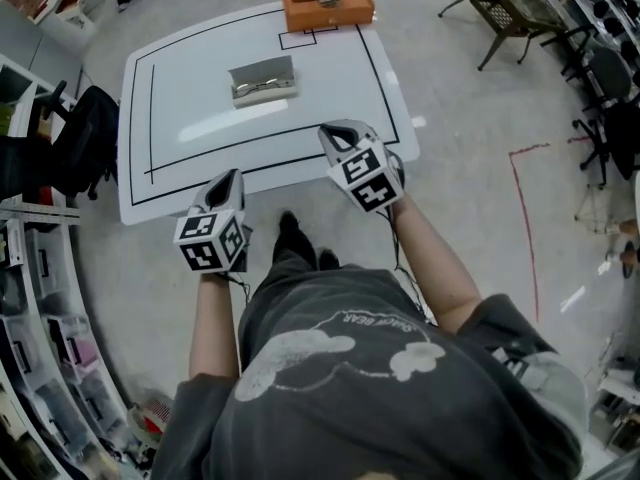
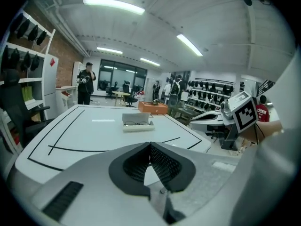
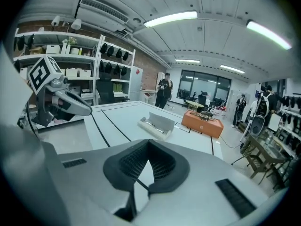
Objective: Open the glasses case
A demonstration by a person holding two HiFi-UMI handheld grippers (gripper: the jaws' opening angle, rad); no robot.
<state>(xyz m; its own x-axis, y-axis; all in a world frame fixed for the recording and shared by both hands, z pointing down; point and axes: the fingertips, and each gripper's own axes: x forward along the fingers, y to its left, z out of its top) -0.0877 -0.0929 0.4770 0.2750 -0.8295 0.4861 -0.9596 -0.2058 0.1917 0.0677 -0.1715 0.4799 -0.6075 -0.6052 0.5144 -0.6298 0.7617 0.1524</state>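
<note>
L gripper (image 2: 150,145) and R gripper (image 3: 149,142): jaws pressed together, nothing between. Head view places both at table's (image 1: 180,168) near edge. Glasses case (image 1: 263,78) lies open mid-table, well apart from both. Orange box (image 1: 327,6) sits at table's far edge. L gripper view adds a person (image 2: 86,84) standing beyond the table.

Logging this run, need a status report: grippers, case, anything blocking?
Left gripper and right gripper shut, empty, at white table's near edge. Grey glasses case open, glasses inside. Nothing blocking; orange box beyond.
</note>
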